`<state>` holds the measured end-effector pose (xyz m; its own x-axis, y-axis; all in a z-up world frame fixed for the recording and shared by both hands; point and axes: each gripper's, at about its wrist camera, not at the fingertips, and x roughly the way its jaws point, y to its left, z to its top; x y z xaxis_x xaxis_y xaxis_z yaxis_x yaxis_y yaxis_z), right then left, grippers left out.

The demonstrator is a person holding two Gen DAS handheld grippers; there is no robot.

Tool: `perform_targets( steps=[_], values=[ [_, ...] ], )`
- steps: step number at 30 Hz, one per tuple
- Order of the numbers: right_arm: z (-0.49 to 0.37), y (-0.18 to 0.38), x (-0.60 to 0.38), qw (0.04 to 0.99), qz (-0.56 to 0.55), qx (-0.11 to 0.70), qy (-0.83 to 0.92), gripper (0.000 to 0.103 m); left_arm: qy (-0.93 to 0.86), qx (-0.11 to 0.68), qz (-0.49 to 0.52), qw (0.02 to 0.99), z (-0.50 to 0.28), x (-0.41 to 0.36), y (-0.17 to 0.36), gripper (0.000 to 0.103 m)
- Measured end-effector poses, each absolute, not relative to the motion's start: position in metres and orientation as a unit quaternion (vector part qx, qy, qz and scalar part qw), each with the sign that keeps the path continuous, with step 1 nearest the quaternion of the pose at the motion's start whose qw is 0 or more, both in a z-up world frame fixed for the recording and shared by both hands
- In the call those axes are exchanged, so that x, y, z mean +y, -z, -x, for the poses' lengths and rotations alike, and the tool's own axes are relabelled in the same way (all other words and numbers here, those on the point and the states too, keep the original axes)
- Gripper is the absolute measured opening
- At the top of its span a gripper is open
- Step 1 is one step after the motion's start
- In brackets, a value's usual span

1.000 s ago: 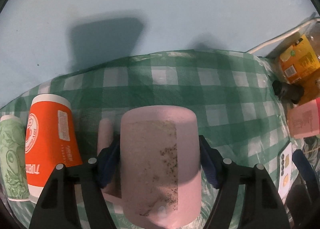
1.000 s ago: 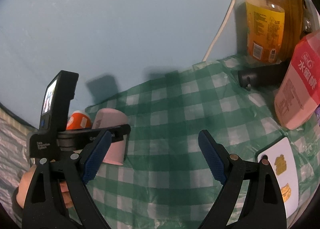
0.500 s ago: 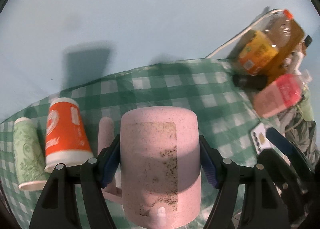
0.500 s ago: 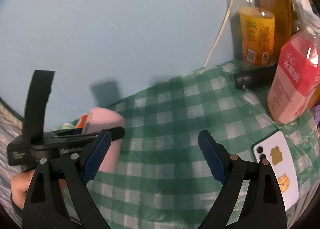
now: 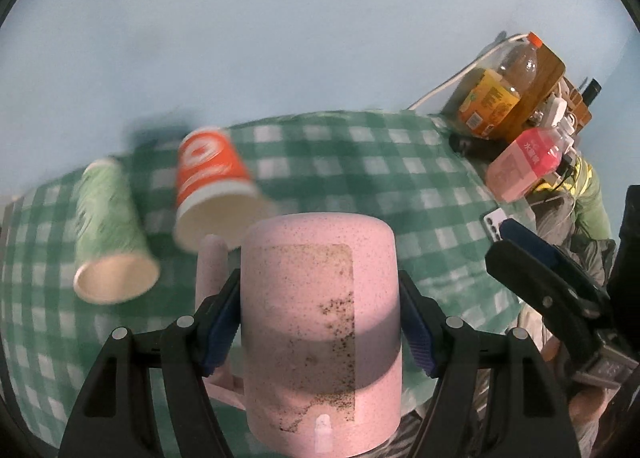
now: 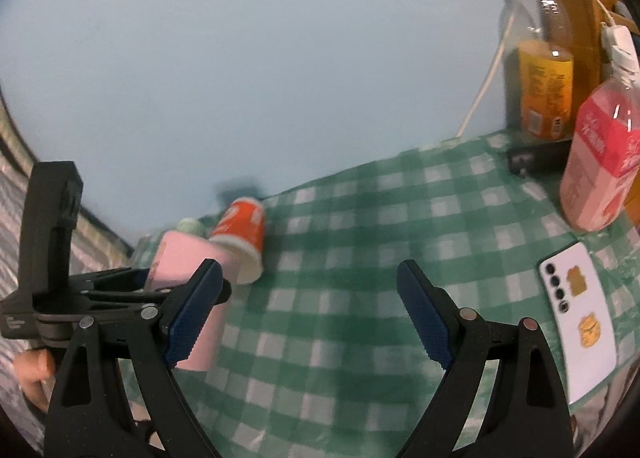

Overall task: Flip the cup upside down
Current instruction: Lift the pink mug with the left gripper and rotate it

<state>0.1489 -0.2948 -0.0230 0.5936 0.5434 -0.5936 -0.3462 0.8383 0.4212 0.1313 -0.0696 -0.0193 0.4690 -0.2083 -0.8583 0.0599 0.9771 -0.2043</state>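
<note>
My left gripper (image 5: 318, 324) is shut on a speckled pink mug (image 5: 320, 322), its handle to the left, held above the green checked tablecloth (image 5: 360, 162). The mug is tilted. It also shows in the right wrist view (image 6: 188, 258), with the left gripper (image 6: 120, 290) around it. My right gripper (image 6: 310, 314) is open and empty over the cloth; it shows at the right edge of the left wrist view (image 5: 540, 258).
An orange paper cup (image 5: 212, 186) and a green paper cup (image 5: 110, 226) stand on the cloth at the left. A juice bottle (image 6: 540, 74), a pink bottle (image 6: 596, 162), a black block (image 6: 536, 158) and a white phone (image 6: 580, 314) are on the right.
My left gripper has lifted and tilted the pink mug, so the paper cups' open rims now face the camera. The right gripper has risen and stays open.
</note>
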Motion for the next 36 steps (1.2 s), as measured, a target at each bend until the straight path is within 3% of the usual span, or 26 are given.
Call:
perform_targets(
  steps=[9,19,31,36],
  values=[
    [-0.128,0.044,-0.24,0.865,-0.094,0.397,-0.292,0.088,0.05,0.525,0.122,0.841,-0.103,-0.013,0.06,0.074],
    [-0.132,0.067,-0.207,0.849,-0.074,0.426,-0.303,0.088,0.039,0.55,0.13,0.824,-0.107,-0.006,0.095,0.074],
    [-0.138,0.082,-0.205,0.844,-0.068,0.444,-0.295,0.088,0.03,0.552,0.125,0.824,-0.111,-0.009,0.102,0.074],
    [-0.138,0.079,-0.205,0.844,-0.072,0.441,-0.296,0.088,0.032,0.546,0.124,0.828,-0.109,-0.007,0.093,0.081]
  ],
)
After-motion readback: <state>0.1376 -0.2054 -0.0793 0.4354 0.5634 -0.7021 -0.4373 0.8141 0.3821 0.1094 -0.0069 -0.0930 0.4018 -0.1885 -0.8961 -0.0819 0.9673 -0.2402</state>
